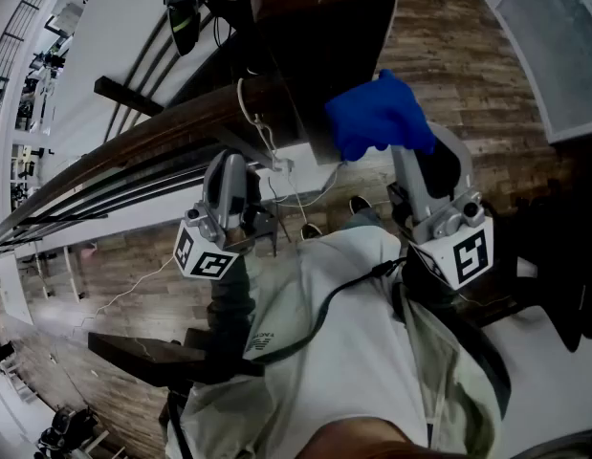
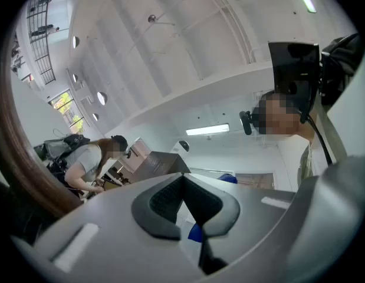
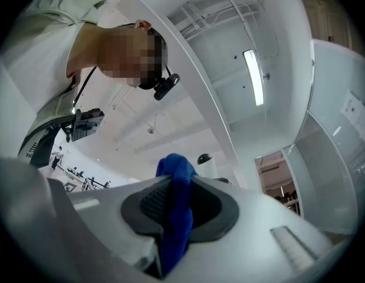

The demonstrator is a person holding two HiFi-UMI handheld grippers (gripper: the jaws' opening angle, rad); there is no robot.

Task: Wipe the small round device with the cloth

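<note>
The right gripper [image 3: 178, 200] is clamped on a crumpled royal-blue cloth [image 1: 377, 115]; the left gripper [image 2: 183, 200] has its jaws together, empty. Small print on the person's pale shirt [image 1: 353, 352] is unreadable.

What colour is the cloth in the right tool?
The cloth is bright blue, best seen in the head view.

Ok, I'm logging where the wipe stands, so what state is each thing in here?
left gripper: jaws shut, nothing between them.
right gripper: jaws shut on the cloth.
cloth: blue, bunched up, clamped between the right gripper's jaws with its bulk sticking out past them.
</note>
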